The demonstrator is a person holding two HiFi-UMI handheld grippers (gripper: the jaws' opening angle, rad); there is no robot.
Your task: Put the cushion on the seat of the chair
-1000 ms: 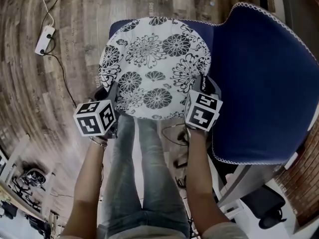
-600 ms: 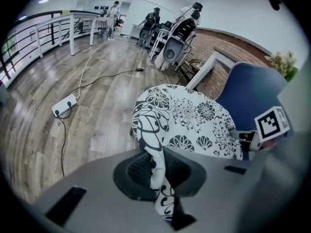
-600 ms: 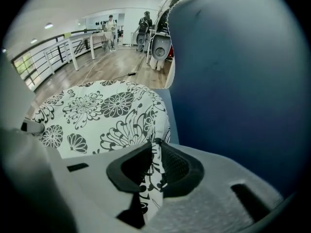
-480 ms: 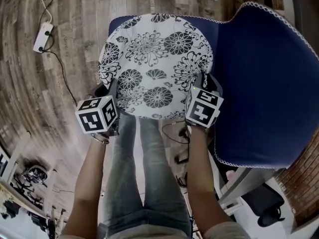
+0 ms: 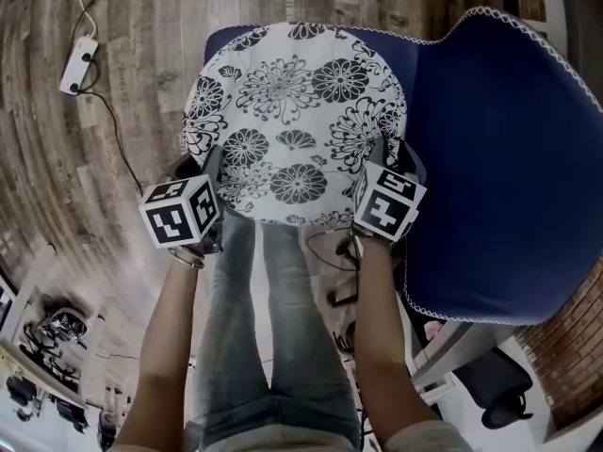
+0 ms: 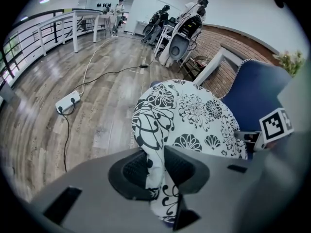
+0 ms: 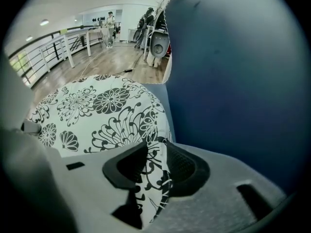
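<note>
Fingers (image 6: 131, 171) on left gripper (image 6: 155, 161) and right gripper (image 7: 156, 161) pinch the near hem of the round white black-flowered fabric cushion (image 5: 292, 121), over the blue upholstered chair (image 5: 499, 158) seat. Soft, light, floppy, so edge grips work.

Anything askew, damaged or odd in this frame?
Nothing stands out. The round white cushion with black flower print spreads evenly over the blue chair seat, its near edge pinched by the left gripper and the right gripper. No tears or spills visible.
</note>
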